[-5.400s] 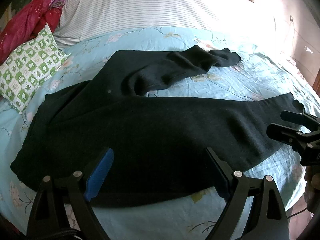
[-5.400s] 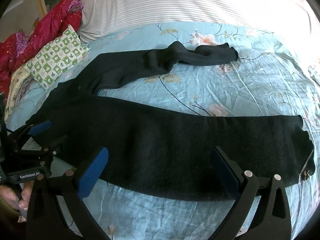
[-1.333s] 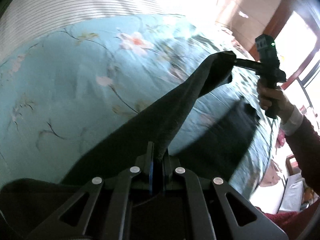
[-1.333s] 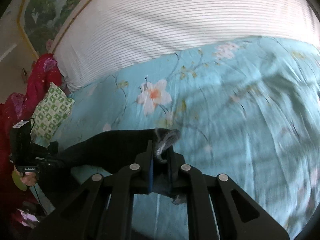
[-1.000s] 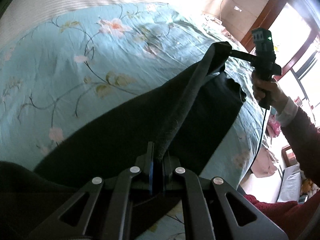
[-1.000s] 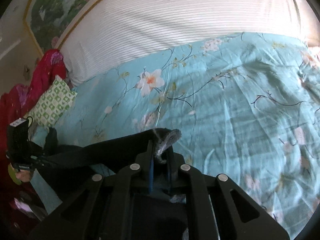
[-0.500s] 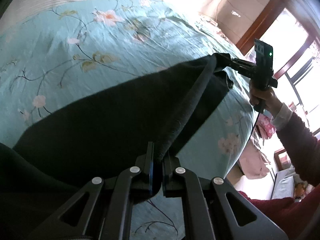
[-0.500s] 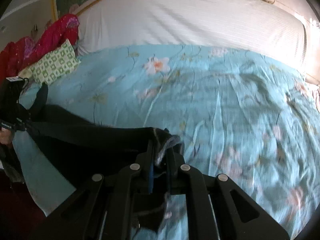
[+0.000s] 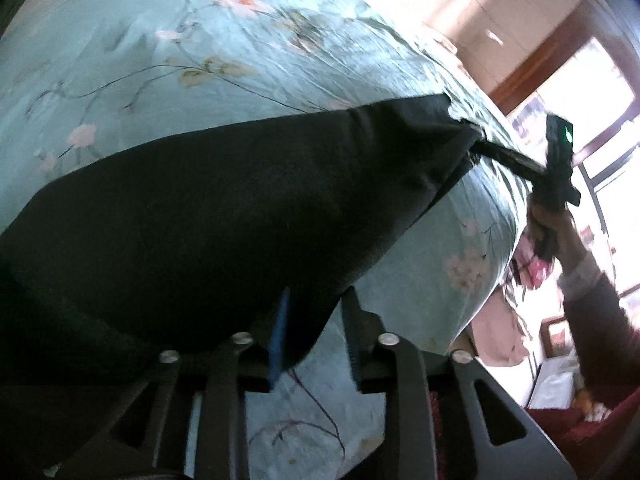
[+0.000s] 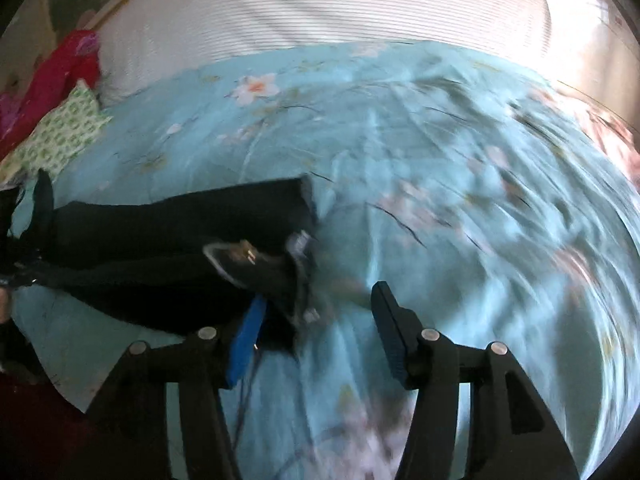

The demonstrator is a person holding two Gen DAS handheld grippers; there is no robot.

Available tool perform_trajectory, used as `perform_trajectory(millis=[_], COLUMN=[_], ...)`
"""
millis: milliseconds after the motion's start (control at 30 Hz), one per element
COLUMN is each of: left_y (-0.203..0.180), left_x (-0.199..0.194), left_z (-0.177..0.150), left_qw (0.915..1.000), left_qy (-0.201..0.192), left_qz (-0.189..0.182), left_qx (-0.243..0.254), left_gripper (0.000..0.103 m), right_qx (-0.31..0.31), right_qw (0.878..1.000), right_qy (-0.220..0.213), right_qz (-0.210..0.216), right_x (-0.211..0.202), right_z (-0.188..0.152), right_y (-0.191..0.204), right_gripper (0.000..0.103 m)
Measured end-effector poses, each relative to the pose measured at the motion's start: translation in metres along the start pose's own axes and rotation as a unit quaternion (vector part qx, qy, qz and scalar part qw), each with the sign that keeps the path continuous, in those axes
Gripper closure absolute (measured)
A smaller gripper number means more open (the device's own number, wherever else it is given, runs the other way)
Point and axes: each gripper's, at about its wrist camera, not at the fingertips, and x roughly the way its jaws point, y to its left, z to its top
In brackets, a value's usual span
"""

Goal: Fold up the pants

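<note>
The black pants [image 9: 224,208] lie on the blue floral bedsheet [image 9: 168,52], one leg laid over the other. My left gripper [image 9: 314,328] is open; the pants' near edge still sits between its jaws, by the blue pad. My right gripper [image 10: 320,320] is open, its jaws apart at the leg cuffs [image 10: 280,248], which rest on the sheet. In the left wrist view the right gripper [image 9: 496,156] shows at the far cuff end. The pants also show in the right wrist view [image 10: 160,240], stretching left.
A white striped cover [image 10: 320,12] lies at the head of the bed. A green patterned pillow [image 10: 60,136] and red clothing [image 10: 52,80] lie at the left. The bed's edge [image 9: 492,280] drops off on the right, with the person's arm [image 9: 592,292] beyond it.
Both grippers were shut on the lifted leg and carried it over onto the other leg. Now both have opened and the fabric lies flat on the bed.
</note>
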Motion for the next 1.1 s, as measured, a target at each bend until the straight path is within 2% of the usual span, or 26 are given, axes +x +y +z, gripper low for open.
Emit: perform_trajectory(millis=[67,133,200,333,400,500,600,867,967,1067,1100], left_y=[0.003,0.007,0.013,0.034,0.048,0.067,0.084,0.129,0.145,0.156,0.159], left_x=[-0.009,-0.020,-0.031,-0.052,-0.064,-0.081,-0.096,-0.109,-0.103,-0.096,-0.094], left_z=[-0.005,-0.010,-0.013,-0.015,-0.017,-0.016,-0.011,0.019,0.032,0.040,0.041], left_qw=[0.9998,0.9991,0.9978,0.9917,0.9864,0.9758,0.9661,0.9352,0.9257,0.9198,0.9174], left_qy=[-0.011,-0.020,-0.027,-0.043,-0.052,-0.066,-0.074,-0.045,-0.024,-0.007,-0.003], left_qz=[0.009,0.012,0.019,0.031,0.034,0.073,0.099,0.179,0.199,0.215,0.222], left_qx=[-0.017,-0.034,-0.057,-0.117,-0.152,-0.195,-0.227,-0.302,-0.321,-0.328,-0.330], left_gripper=[0.056,0.053,0.045,0.043,0.042,0.035,0.035,0.034,0.034,0.034,0.038], right_qx=[0.018,0.031,0.042,0.059,0.060,0.049,0.028,-0.022,-0.053,-0.088,-0.098], right_qw=[1.000,0.999,0.998,0.996,0.995,0.992,0.989,0.975,0.965,0.953,0.949], right_qy=[-0.011,-0.022,-0.033,-0.050,-0.056,-0.059,-0.052,-0.005,0.021,0.036,0.044], right_qz=[0.001,0.004,0.013,0.041,0.063,0.100,0.133,0.220,0.255,0.286,0.295], right_x=[-0.011,-0.021,-0.027,-0.027,-0.026,-0.020,-0.009,0.034,0.050,0.066,0.073], right_z=[-0.007,-0.012,-0.014,-0.010,-0.006,0.002,0.008,0.014,0.017,0.023,0.025], right_y=[-0.001,0.001,0.006,0.026,0.040,0.065,0.095,0.179,0.219,0.262,0.275], right_gripper=[0.047,0.047,0.047,0.046,0.046,0.046,0.046,0.046,0.046,0.045,0.045])
